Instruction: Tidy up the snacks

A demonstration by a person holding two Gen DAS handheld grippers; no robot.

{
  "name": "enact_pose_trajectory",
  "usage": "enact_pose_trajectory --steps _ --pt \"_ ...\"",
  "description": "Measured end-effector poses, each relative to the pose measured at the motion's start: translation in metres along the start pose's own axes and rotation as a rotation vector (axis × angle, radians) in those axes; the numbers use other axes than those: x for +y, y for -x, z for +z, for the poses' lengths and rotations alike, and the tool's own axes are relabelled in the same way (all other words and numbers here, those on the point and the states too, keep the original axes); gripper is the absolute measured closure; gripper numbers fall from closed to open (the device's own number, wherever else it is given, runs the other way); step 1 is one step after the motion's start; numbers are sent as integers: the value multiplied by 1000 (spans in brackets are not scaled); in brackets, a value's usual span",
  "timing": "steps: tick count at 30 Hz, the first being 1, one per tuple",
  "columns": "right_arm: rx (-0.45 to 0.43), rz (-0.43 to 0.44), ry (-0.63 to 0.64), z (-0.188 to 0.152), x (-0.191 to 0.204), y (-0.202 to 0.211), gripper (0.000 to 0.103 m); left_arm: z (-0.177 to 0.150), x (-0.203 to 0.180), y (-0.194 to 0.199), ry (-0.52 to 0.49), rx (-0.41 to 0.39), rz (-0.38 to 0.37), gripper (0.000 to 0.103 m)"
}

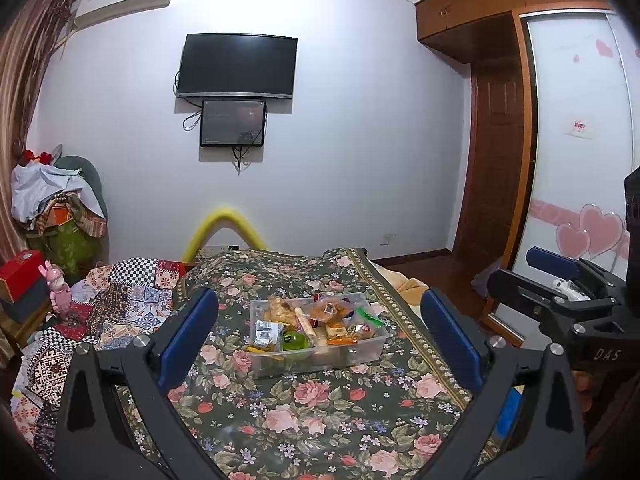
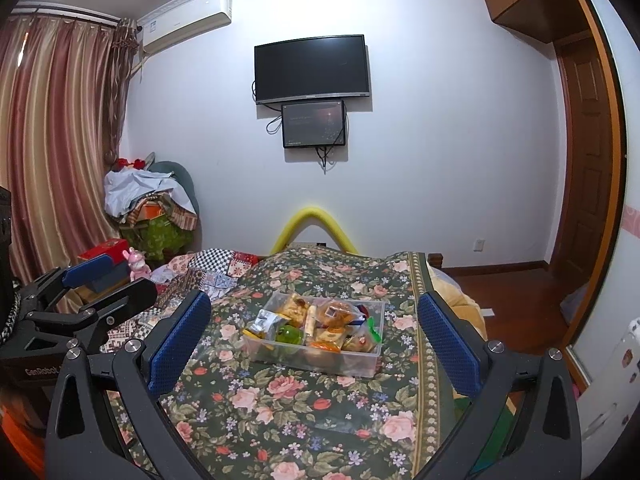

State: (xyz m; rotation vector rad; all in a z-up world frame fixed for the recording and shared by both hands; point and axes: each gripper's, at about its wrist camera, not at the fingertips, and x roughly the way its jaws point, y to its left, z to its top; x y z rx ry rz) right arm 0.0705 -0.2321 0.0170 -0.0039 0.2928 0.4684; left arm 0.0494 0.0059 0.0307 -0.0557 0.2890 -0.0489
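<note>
The snacks (image 1: 316, 322) all sit piled in the clear box (image 1: 360, 350) on the flowery bed (image 1: 320, 420). Nothing looks left outside, so the job seems nearly done. The left gripper (image 1: 320, 344) and right gripper (image 2: 314, 344) are spread wide, holding nothing.
</note>
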Motion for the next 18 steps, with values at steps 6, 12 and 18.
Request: enact_pose_trajectory --steps 6,12,18 --pt "-2 0 1 0 0 0 0 0 -2 1 -10 -4 3 0" --pt "-4 -5 7 0 1 0 0 -2 -2 0 2 5 -5 0" --pt "2 -5 8 -1 2 0 0 -4 -3 -3 1 15 -8 0"
